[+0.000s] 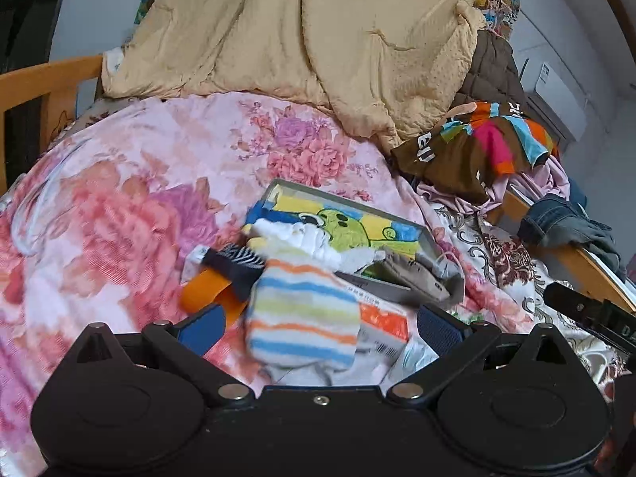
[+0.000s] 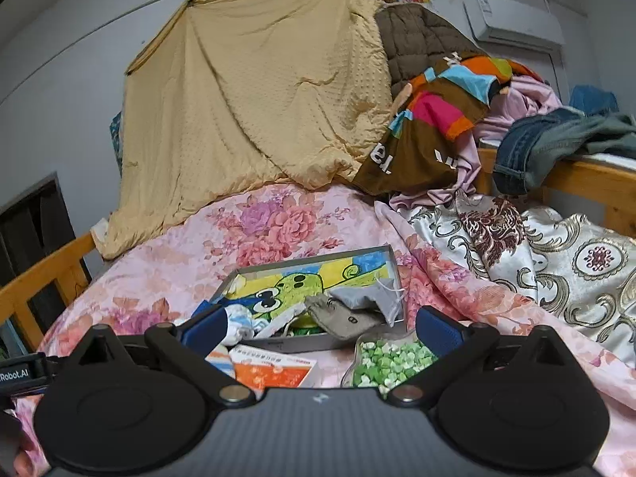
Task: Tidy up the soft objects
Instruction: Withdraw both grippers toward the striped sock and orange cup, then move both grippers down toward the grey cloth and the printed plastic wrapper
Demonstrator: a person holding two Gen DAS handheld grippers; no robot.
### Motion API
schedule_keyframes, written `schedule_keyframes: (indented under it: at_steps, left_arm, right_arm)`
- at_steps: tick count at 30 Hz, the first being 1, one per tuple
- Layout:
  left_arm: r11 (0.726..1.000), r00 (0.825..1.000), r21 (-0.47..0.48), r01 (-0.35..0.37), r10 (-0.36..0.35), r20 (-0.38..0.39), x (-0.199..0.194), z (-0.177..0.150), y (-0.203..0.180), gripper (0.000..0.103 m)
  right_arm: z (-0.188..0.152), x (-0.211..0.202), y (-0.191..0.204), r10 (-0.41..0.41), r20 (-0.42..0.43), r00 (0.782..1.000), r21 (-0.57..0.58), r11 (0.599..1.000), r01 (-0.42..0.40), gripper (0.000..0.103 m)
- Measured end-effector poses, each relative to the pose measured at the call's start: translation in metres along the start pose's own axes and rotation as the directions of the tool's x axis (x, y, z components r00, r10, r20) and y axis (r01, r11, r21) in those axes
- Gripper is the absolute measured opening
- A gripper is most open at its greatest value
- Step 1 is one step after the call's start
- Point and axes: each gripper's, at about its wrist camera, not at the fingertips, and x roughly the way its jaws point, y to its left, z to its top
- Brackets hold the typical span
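Left tool [image 1: 318,326]: fingers wide apart, striped sock [image 1: 304,318] between them, contact unclear.
Right tool [image 2: 320,328]: fingers apart, empty.
Tray [image 2: 391,266]: grey pouches [image 2: 353,310], socks.

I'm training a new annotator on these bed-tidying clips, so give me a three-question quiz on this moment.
1. True or false: the left tool is shut on the striped sock.
2. What lines the bottom of the shallow box?
A. a cartoon frog picture
B. a plain white sheet
C. a folded towel
3. Fill in: near the right tool sits a container of small ____ pieces.

Key
1. False. Its fingers stand wide apart beside the sock.
2. A
3. green
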Motion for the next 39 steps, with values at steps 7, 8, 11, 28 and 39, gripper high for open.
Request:
schedule_keyframes:
  at_steps: [7, 8, 11, 28, 39]
  left_arm:
    - [1.0, 0.999, -0.016, -0.02, 0.021, 0.04, -0.02, -0.012, 0.019, 0.102]
    - [0.999, 0.998, -0.023, -0.024, 0.025, 0.05, -0.022, -0.016, 0.021, 0.102]
    - [0.998, 0.998, -0.042, -0.043, 0.046, 0.049, -0.023, -0.024, 0.026, 0.102]
    - [0.986, 0.989, 0.089, -0.141, 0.137, 0.05, -0.039, -0.042, 0.03, 0.102]
    - [0.981, 0.988, 0.116, -0.153, 0.156, -0.021, -0.027, -0.046, 0.033, 0.102]
  right_arm:
    - [-0.007, -0.006, 0.012, -0.018, -0.006, 1.0, -0.022, 1.0, 0.018, 0.103]
    - [-0.009, -0.007, 0.013, -0.025, -0.01, 1.0, -0.024, 0.999, 0.025, 0.103]
    - [-0.015, -0.01, 0.018, -0.044, -0.018, 0.999, -0.029, 0.999, 0.043, 0.103]
    - [-0.048, -0.019, 0.051, -0.029, -0.098, 0.995, -0.11, 0.994, 0.018, 0.103]
    - [-0.069, -0.012, 0.072, 0.043, -0.193, 0.98, -0.152, 0.986, -0.073, 0.103]
